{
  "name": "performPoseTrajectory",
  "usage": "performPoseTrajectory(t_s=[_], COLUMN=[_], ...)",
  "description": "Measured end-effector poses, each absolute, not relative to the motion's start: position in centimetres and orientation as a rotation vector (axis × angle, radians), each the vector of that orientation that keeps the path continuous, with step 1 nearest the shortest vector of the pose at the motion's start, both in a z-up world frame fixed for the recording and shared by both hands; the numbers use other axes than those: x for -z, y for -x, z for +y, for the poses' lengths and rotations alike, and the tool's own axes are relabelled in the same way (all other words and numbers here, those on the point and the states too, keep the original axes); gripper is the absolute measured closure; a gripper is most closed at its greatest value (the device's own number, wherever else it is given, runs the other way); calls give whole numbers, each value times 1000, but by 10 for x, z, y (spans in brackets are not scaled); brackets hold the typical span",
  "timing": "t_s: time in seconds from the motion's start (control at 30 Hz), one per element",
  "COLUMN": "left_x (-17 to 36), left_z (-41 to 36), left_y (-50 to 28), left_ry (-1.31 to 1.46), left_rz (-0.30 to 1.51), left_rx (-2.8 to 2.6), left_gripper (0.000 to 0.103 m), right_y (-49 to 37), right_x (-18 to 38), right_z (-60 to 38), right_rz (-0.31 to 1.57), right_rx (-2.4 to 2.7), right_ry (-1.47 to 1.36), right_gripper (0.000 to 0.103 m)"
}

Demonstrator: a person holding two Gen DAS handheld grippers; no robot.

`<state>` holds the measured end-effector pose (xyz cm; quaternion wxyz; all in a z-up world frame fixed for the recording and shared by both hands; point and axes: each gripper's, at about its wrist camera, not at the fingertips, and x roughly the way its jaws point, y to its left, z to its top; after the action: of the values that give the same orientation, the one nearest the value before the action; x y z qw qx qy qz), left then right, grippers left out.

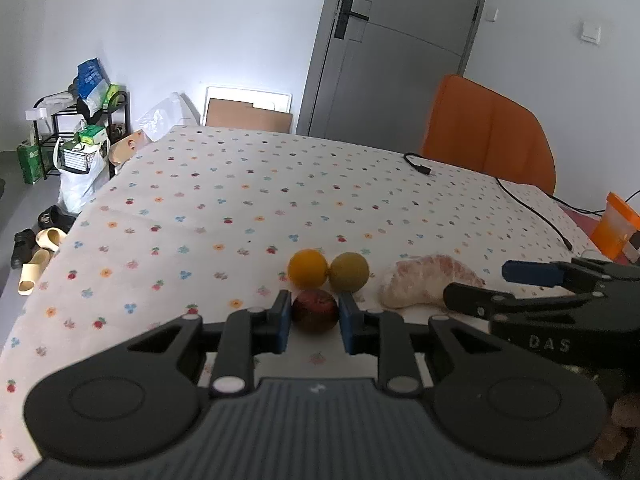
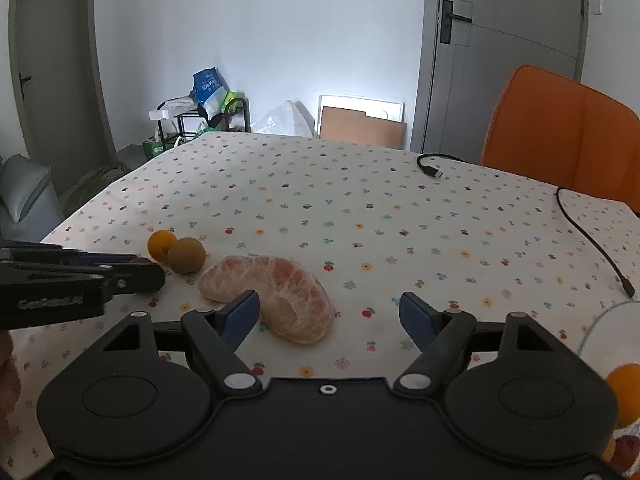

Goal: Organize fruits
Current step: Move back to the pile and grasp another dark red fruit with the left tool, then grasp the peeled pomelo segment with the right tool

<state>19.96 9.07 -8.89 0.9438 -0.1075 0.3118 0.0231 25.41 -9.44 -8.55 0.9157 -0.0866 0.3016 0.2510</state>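
left gripper (image 1: 314, 320): black linkage arms, blue pads, silver pivot pins, ribbed grey base
right gripper (image 2: 328, 316): black, blue pads, one hex screw

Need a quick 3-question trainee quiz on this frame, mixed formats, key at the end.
1. True or false: the left gripper has its fingers on either side of the dark red fruit.
2. What touches the orange fruit? A) the yellow-green fruit B) the peeled pomelo piece C) the black cable
3. Fill in: the right gripper is ____, with the pomelo piece by its left finger.

Key: 1 true; 2 A; 3 open
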Motion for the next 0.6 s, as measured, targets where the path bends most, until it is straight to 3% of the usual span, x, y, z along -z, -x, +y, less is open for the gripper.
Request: performPoseTrajectory(t_s=[0.13,0.33,0.6], left_x=[88,88,88], left_z=[93,93,98], left_y=[-197,-194,-186], left_ry=[212,214,222], left_rz=[634,632,625], left_rx=[-49,-50,-62], left_gripper=[79,79,79], right_y=[-256,-250,-233], right_x=[88,89,84], right_z=[-93,-90,-93], right_rz=[624,638,665], right_rx=[-538,-594,-604], right_ry=[163,161,146], right_gripper=[29,57,68])
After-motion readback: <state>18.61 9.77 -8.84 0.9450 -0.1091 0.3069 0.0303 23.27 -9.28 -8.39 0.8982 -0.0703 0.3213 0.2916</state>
